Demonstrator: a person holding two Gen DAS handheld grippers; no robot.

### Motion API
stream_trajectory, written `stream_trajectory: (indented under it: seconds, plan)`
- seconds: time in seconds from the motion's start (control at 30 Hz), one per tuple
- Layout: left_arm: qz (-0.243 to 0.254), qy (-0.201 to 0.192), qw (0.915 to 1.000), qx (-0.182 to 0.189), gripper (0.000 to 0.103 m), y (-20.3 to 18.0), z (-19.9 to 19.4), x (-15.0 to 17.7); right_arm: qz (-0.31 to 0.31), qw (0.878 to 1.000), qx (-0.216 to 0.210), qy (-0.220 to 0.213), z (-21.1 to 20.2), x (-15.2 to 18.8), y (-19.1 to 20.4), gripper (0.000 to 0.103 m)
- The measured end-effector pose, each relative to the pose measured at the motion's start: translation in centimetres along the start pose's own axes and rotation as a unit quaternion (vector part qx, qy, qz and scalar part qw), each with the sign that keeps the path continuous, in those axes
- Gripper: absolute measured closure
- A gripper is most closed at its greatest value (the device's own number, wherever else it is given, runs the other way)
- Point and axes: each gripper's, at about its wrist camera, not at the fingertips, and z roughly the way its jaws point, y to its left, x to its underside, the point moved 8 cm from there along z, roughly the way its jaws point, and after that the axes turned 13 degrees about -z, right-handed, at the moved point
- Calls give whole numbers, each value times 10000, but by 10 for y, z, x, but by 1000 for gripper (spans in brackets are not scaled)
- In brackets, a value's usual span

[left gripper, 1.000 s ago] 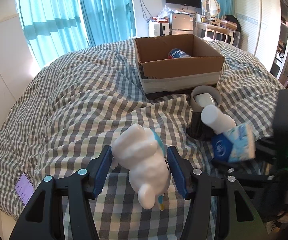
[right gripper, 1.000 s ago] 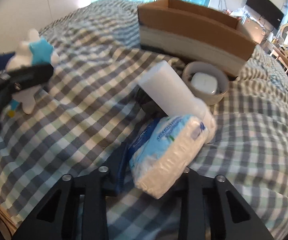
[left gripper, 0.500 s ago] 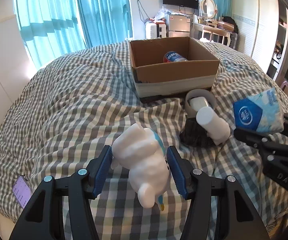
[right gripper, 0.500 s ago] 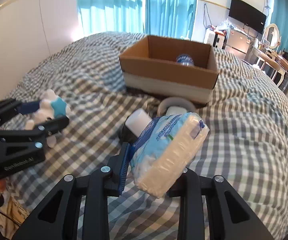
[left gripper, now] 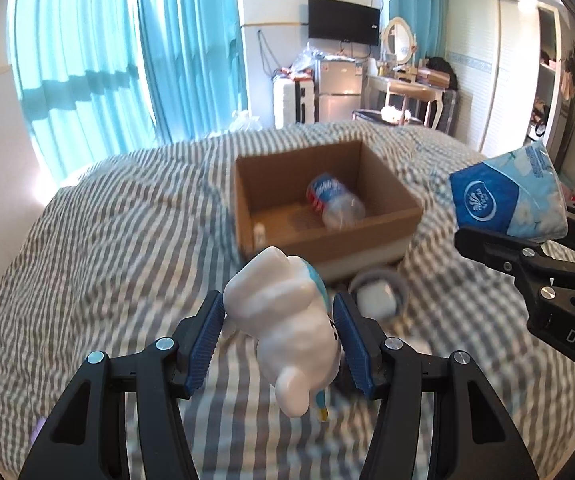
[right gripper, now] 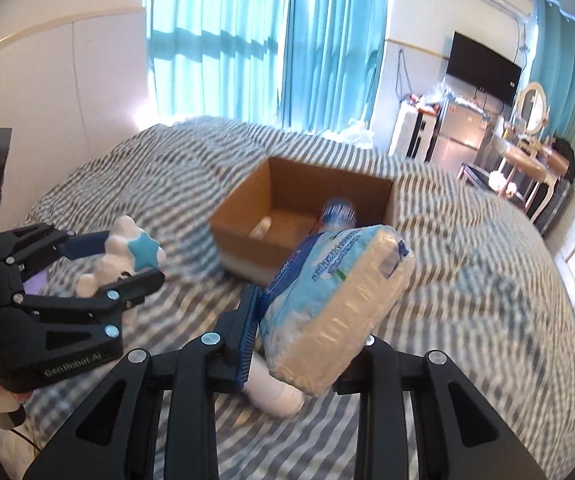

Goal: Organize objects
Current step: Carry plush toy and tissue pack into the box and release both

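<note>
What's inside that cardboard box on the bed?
The cardboard box holds a plastic bottle lying on its side and a small pale object too blurred to identify. The near wall hides part of the floor.

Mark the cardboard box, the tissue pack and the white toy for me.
cardboard box (left gripper: 375, 236): left wrist view, front wall.
tissue pack (right gripper: 339, 300): right wrist view, clear side face.
white toy (left gripper: 287, 320): left wrist view, its body.

White plush toy (left gripper: 287, 320) and blue tissue pack (right gripper: 335, 300) aloft before open cardboard box (left gripper: 327, 216).
</note>
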Motion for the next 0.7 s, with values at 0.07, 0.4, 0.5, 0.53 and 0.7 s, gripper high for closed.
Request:
stream_trajectory:
  seconds: [0.07, 0.4, 0.5, 0.53, 0.7]
  plan:
    - [40, -45, 10000, 28, 45, -5, 10, -20, -17, 10000, 70, -43, 5, -16, -12, 75]
    - [-39, -111, 9999, -67, 45, -10, 83, -103, -29, 9999, 162, -47, 69, -86, -68, 75]
    - [-1, -75, 9999, -150, 45, -11, 107, -116, -21, 9999, 137, 57, 98, -97, -82, 75]
    - [16, -31, 9998, -190, 45, -11, 115, -118, -30, 9999, 124, 105, 109, -101, -87, 75]
    - [7, 120, 9997, -232, 45, -11, 151, -128, 50, 9995, -12, 299, 163, -109, -105, 75]
